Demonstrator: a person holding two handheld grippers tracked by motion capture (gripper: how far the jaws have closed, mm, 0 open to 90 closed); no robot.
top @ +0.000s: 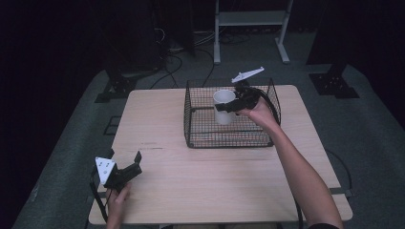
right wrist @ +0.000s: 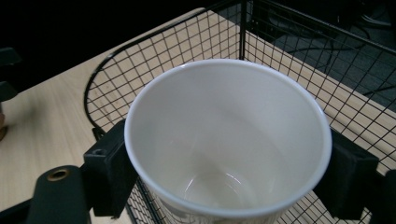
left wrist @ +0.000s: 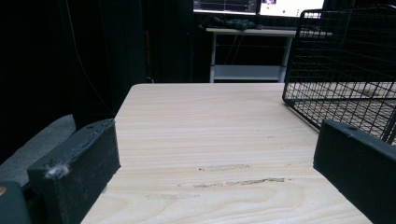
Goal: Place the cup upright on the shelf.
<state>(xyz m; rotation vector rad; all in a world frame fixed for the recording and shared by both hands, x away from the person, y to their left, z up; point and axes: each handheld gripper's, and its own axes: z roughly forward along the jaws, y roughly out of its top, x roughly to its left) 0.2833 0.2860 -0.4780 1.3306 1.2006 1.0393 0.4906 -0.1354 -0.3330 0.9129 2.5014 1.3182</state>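
right gripper [top: 228, 107] clamps white cup [top: 223, 106] inside wire basket [top: 200, 138], upper centre; cup base hidden. left gripper [top: 125, 160] lower left, jaws apart, empty.

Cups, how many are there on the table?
1. The white cup is held upright by the right gripper over the black wire basket on the table. It looks empty inside. Nothing suggests another cup is hidden.
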